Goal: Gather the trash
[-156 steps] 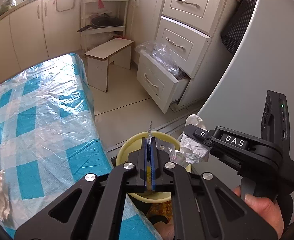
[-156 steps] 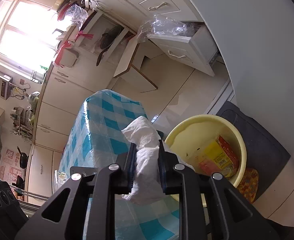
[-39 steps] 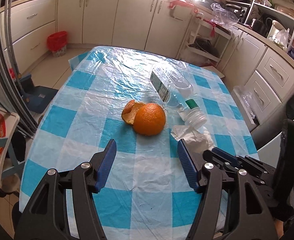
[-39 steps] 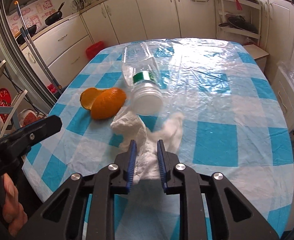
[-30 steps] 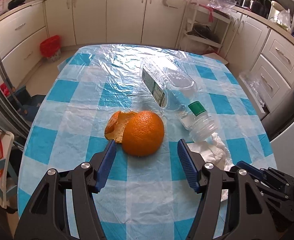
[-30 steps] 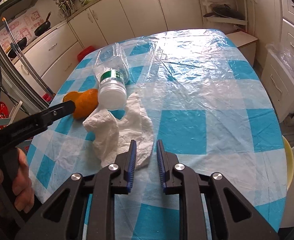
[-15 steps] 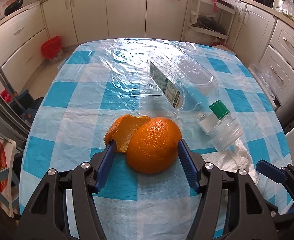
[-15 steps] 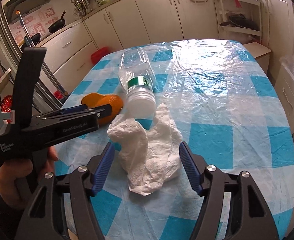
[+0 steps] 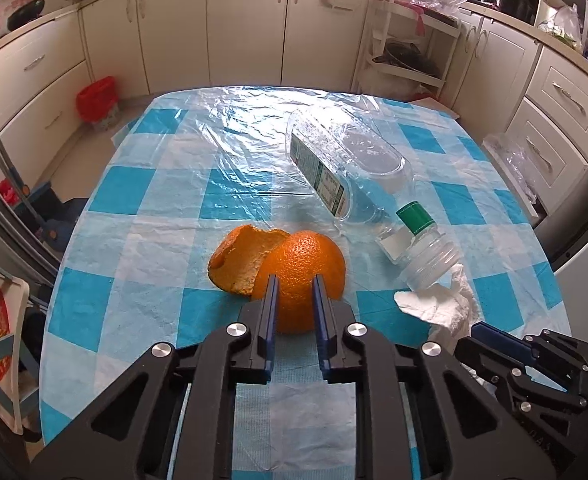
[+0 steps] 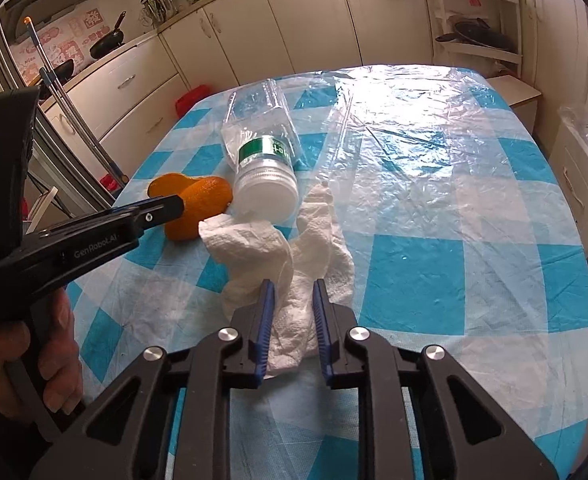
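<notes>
Both tools were closing on trash that lay on the checked tablecloth (image 9: 165, 216) of the kitchen table. The left gripper (image 9: 296, 292) had its jaws closing around the orange peel (image 9: 294, 268), a hollow dome of rind with a loose flap on its left side; the blue pads sat against the near face of the dome, with the rind between them. The right gripper (image 10: 291, 300) was closing on the crumpled paper towel (image 10: 294, 264), whose near folds were bunched between its pads, just to the right of the peel. A clear plastic bottle (image 9: 346, 160) lay on its side beyond both, its wide mouth almost touching the towel's far end, with a small green cap (image 9: 414, 214) beside it. To do this step well, each squeeze probably needed to finish before any lift: the rind looked thin and springy, so a firm bite low on the dome would hold better than a pinch at the edge, where it might tear or slip. The towel was soft and would likely trail, so it should be raised straight up, clear of the bottle, to avoid dragging that off the table.
</notes>
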Demonstrator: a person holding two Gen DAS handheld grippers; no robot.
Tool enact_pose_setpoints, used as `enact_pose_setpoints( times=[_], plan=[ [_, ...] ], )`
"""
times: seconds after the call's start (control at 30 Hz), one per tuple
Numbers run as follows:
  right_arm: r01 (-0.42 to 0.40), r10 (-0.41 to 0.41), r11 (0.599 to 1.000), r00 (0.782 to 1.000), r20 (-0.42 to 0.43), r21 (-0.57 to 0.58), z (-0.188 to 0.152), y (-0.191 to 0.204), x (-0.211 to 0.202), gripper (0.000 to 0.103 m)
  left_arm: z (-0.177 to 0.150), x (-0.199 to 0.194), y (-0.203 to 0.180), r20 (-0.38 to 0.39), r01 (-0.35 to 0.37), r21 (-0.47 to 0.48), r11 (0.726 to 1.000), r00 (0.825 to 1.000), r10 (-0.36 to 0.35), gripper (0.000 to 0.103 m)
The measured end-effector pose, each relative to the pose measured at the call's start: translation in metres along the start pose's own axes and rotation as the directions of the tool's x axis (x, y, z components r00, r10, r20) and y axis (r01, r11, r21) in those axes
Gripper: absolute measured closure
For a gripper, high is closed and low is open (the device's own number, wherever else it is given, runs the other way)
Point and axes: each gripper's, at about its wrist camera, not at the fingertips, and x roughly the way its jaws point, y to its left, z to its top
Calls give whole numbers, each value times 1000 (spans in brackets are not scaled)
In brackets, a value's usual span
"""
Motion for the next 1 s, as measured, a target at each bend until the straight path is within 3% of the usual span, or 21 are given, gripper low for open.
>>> enact_pose_setpoints(
  times=[0.17, 0.23, 0.3, 0.37, 0.47, 0.7, 1.0],
  plan=[
    [-5, 5, 1000, 1000, -3, 2, -1, 1, 1, 83, -4, 2, -1, -13, -6, 29, 1000, 1000, 6, 87],
    [-5, 5, 1000, 1000, -3, 2, -1, 1, 1, 83, -2, 4, -4, -15, -13, 50, 999, 1000, 14, 78],
    [-7, 7, 1000, 1000, -3, 3, -1, 1, 1, 83, 0, 6, -8, -4, -38, 72, 997, 999, 38, 58],
    [-9, 9, 1000, 1000, -3, 3, -1, 1, 1, 83, 2, 10, -10, -4, -51, 86, 995, 999, 52, 56],
    [-9, 9, 1000, 1000, -3, 3, -1, 1, 1, 83, 5, 15, -10, -12, -45, 74, 996, 999, 46, 56],
    [-12, 12, 1000, 1000, -4, 3, -1, 0, 1, 83, 5, 14, -10, -8, -31, 71, 997, 999, 32, 84],
    [-11, 11, 1000, 1000, -3, -1, -1, 1, 1, 83, 10, -11, -1, 31, -19, 47, 999, 999, 18, 85]
  ],
)
